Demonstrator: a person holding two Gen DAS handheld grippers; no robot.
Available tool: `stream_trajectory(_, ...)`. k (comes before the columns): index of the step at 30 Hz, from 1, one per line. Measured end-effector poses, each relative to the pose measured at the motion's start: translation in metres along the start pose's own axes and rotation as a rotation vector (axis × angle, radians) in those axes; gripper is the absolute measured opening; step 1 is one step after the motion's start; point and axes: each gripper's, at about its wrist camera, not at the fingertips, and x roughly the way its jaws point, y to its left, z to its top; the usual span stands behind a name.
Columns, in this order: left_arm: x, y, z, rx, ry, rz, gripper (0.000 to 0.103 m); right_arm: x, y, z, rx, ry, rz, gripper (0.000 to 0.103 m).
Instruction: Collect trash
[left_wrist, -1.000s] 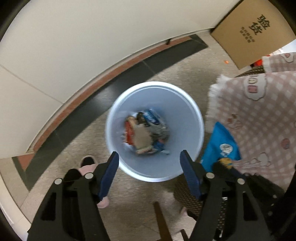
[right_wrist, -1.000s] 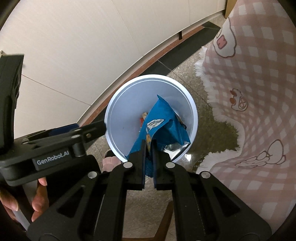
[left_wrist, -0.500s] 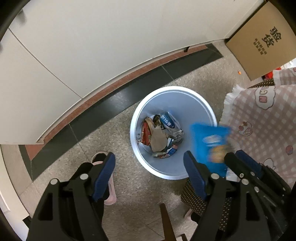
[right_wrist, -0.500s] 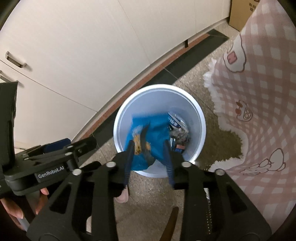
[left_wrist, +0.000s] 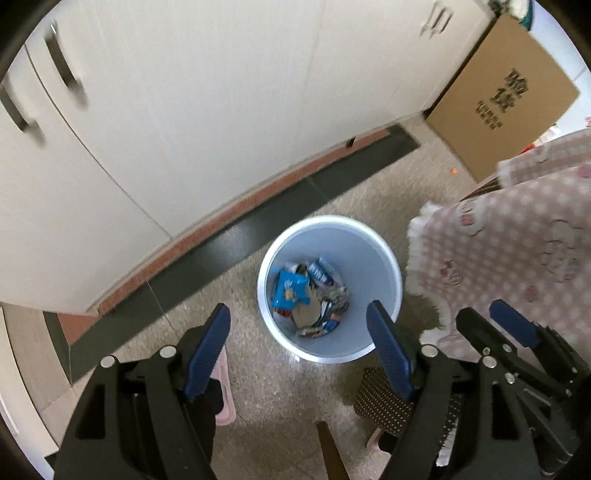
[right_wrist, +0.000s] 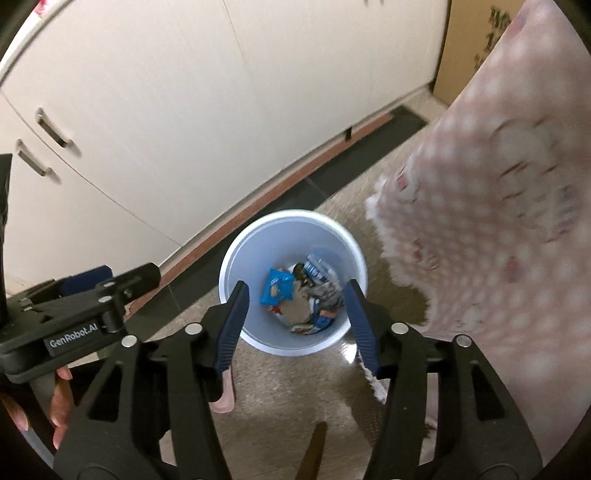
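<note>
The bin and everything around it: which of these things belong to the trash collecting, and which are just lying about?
Part of the job:
bin
blue snack bag lying in it
other wrappers
right gripper, jaws opening, nothing between them
left gripper, open

Just lying about:
cardboard box
pink checked cloth
cupboards

Stands upright on the speckled floor near the dark border strip: white round bin, holding blue snack bag atop mixed wrappers.

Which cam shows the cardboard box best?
Left wrist: the cardboard box shows almost whole, printing legible, beside the cabinets. Right wrist catches only a blurred sliver at the top edge, mostly hidden behind the pink checked cloth.
</note>
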Motion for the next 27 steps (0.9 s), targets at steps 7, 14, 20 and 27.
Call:
stream_trajectory(7, -0.125, -0.027, -0.009, 0.091, -0.265, -0.024, 0.079, -0.122, 0.012, -0.008, 0.002, -0.173, 0.035, 0.068)
stream_trajectory(14, -0.248, -0.068, -0.039, 0.225, -0.504, -0.067, 0.080, -0.252, -0.002, -0.038, 0.046, -0.378, 0.002, 0.079)
stream_trajectory(20, -0.332, -0.093, -0.076, 0.270, -0.664, -0.142, 0.085, -0.357, -0.015, -0.076, 0.096, -0.549, -0.059, 0.089)
stream_trajectory(27, -0.409, -0.120, -0.127, 0.394, -0.782, -0.197, 0.090, -0.466, -0.011, -0.131, 0.108, -0.761, -0.210, 0.094)
